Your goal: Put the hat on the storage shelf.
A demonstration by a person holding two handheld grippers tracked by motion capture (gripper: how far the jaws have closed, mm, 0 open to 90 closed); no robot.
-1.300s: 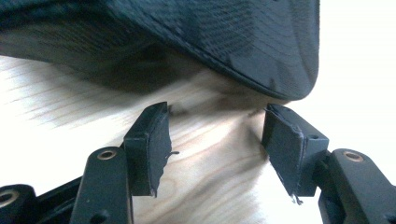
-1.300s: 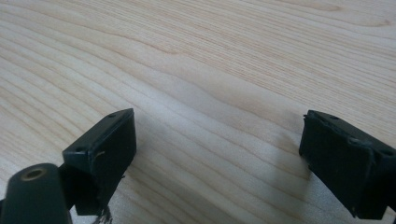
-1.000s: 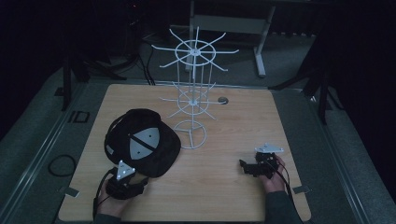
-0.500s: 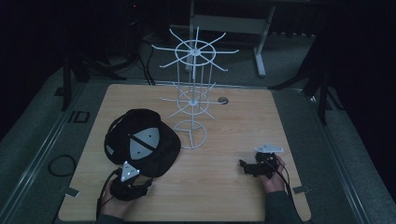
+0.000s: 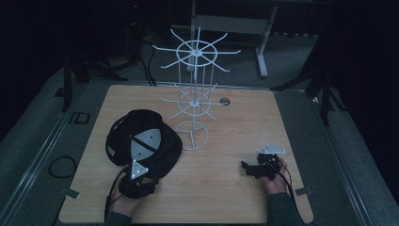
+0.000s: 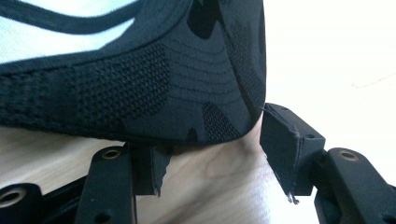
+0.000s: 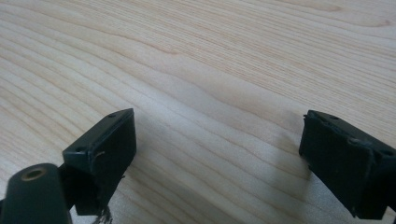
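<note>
Left gripper [image 5: 141, 175] at the edge of the black cap [image 5: 141, 143], jaws spread.

The cap lies on the left part of the wooden table [image 5: 226, 197], just beside the base of the white wire rack [image 5: 194, 101]. In the left gripper view the cap's brim [image 6: 154, 93] sits above and between the two jaws, which have just been closing a little; the pads do not press it yet. The right gripper [image 5: 247, 168] rests on the table well apart from the cap, jaws spread over bare wood.
</note>
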